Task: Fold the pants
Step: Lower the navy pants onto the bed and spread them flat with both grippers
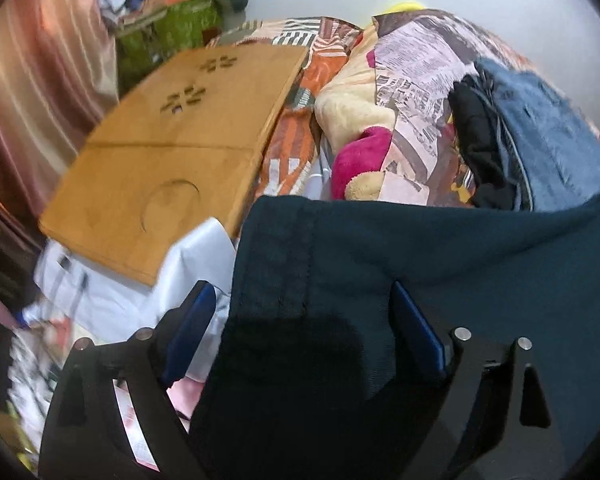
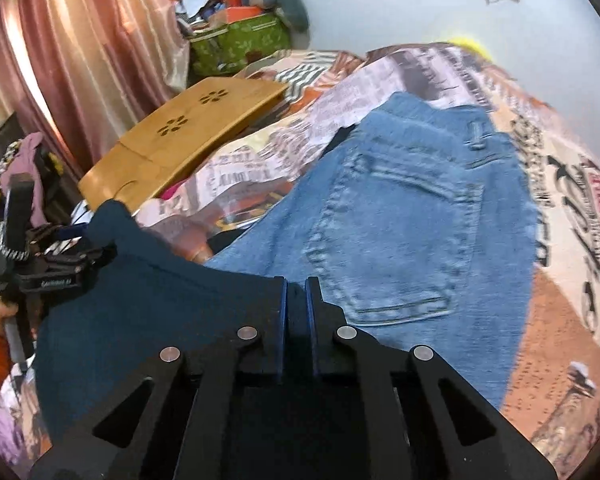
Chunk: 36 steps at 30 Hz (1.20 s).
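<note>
Right tool [image 2: 296, 300]: blue pads pressed nearly together, a fold of the dark teal pants [image 2: 148, 304] pinched between them.
Left tool [image 1: 300, 312]: fingers spread wide, the dark teal pants [image 1: 420, 248] draped between and over them; whether it has any hold on the cloth cannot be told.
Pants: hanging lifted between both tools above the bed, hem seam toward the left tool.
Blue jeans [image 2: 400, 232]: lying flat just beyond on the patterned bedspread [image 2: 572, 240], back pocket up.
Wooden lap tray [image 1: 172, 152]: resting further left on the bed.
Pink curtain [image 2: 72, 60]: hanging at far left.
</note>
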### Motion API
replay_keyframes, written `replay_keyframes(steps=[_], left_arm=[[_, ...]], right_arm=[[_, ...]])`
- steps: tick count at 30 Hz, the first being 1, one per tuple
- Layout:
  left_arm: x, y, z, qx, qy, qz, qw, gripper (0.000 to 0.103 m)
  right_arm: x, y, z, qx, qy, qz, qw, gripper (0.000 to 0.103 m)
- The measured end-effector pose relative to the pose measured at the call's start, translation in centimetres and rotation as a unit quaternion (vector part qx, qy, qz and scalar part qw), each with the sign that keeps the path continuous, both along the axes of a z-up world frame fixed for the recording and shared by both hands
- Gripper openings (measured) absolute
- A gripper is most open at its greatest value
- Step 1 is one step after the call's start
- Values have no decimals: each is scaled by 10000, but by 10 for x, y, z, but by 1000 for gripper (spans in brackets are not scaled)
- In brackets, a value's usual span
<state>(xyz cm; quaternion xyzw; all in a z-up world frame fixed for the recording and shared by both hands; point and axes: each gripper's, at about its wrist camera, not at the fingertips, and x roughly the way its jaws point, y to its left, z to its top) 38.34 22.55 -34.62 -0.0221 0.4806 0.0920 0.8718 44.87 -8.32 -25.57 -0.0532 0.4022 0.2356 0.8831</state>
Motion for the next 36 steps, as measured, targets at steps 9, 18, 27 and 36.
replay_keyframes(steps=[9,18,27,36], left_arm=[[-15,-5,41,-136,60,-14,9999,77],[-74,-78,143,-155,-896,-753,9930,80],[-99,-170,156,-398,-882,-1249,9874,82],[-98,-248,115,-476,-193,-1425,9885,82]], right_arm=[[-60,-122,94,274,-737,-1046,9914,3],[-193,-237,159,252,-1272,-2061,9699,33],[-316,-342,151,-86,-1554,-3106,9377,49],[-346,-429,53,220,-673,-3923,9171,49]])
